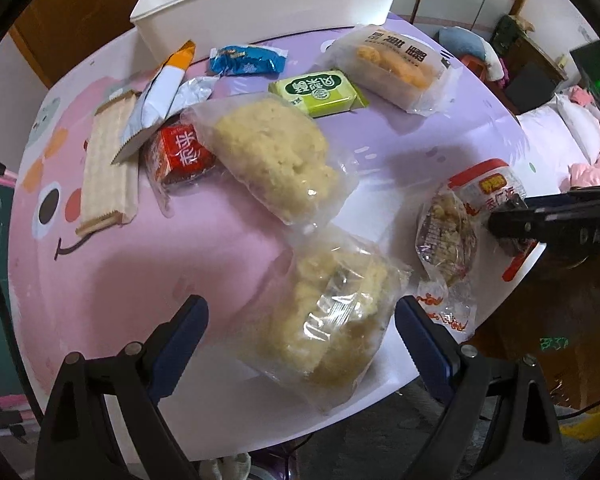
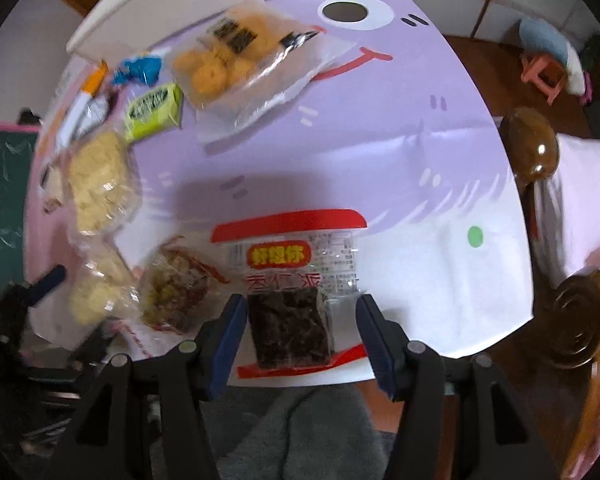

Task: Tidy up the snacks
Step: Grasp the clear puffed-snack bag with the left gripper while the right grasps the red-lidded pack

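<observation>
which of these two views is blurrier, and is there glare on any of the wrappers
Right wrist view is softer: the clear rice-cake bags at its left edge smear, and the bed side at right streaks. Left wrist view is sharper, with glare on the near rice-cake bag between the left gripper fingers. Both views bend the table edge strongly (fisheye).

Snacks spread across the desk [image 1: 228,248], bin at the back.
A bin [image 1: 260,4] stands at the far edge. Before it lie a candy [image 1: 246,60] and a cookie pack [image 1: 396,66]; two rice-cake bags [image 1: 276,156] [image 1: 332,312] lie nearer, a wafer pack [image 1: 108,164] to their left.
</observation>
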The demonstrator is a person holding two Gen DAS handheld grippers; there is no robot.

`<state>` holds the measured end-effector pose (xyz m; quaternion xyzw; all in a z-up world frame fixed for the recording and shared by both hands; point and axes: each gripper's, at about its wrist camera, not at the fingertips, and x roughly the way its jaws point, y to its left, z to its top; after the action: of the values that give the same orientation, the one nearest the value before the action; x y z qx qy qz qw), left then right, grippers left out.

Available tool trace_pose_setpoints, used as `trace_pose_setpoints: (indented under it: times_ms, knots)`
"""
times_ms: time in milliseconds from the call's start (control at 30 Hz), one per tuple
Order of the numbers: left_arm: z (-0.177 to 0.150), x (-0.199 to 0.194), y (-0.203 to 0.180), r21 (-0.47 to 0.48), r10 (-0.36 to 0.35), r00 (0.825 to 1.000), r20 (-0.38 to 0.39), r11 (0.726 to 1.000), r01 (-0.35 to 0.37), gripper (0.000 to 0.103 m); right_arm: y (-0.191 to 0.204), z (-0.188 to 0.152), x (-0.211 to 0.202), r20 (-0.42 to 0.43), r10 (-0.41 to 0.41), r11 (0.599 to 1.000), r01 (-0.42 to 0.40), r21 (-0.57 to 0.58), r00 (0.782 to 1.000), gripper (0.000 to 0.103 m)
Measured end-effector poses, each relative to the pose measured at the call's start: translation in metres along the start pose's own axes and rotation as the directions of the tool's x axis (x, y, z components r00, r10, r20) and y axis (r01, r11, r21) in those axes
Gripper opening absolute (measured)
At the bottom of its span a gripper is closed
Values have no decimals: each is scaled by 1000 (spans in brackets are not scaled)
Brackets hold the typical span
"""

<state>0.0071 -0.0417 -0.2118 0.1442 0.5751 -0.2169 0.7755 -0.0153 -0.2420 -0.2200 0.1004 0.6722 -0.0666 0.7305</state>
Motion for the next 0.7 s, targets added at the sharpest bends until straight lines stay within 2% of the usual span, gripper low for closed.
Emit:
trace_pose_setpoints:
  times_ms: [300, 433, 533, 600, 667, 700]
  knots:
    - [-2, 10, 4, -39, -82, 995, -61, 996, 80, 94, 13, 2, 2, 15, -28, 998, 29, -60, 1000, 55]
    - [-4, 12, 2, -24, -73, 995, -68, 997, 72, 94, 13, 2, 1, 14, -26, 996, 27, -79, 1000, 55]
    - [-3, 17, 7, -61, -73, 995, -74, 996, 69, 84, 11, 1, 0, 16, -22, 996, 24, -87, 1000, 53]
    - [-1, 17, 9, -77, -67, 996, -56, 995, 63, 72, 9, 1, -1, 20, -17, 996, 19, -90, 1000, 52]
    - [1, 14, 11, -86, -78, 996, -41, 994, 74, 49, 9, -1, -2, 22, -13, 995, 15, -96, 1000, 50]
    - [3, 13, 13, -101, -93, 995, -38, 991, 89, 47, 9, -2, -4, 22, -11, 995, 13, -98, 1000, 50]
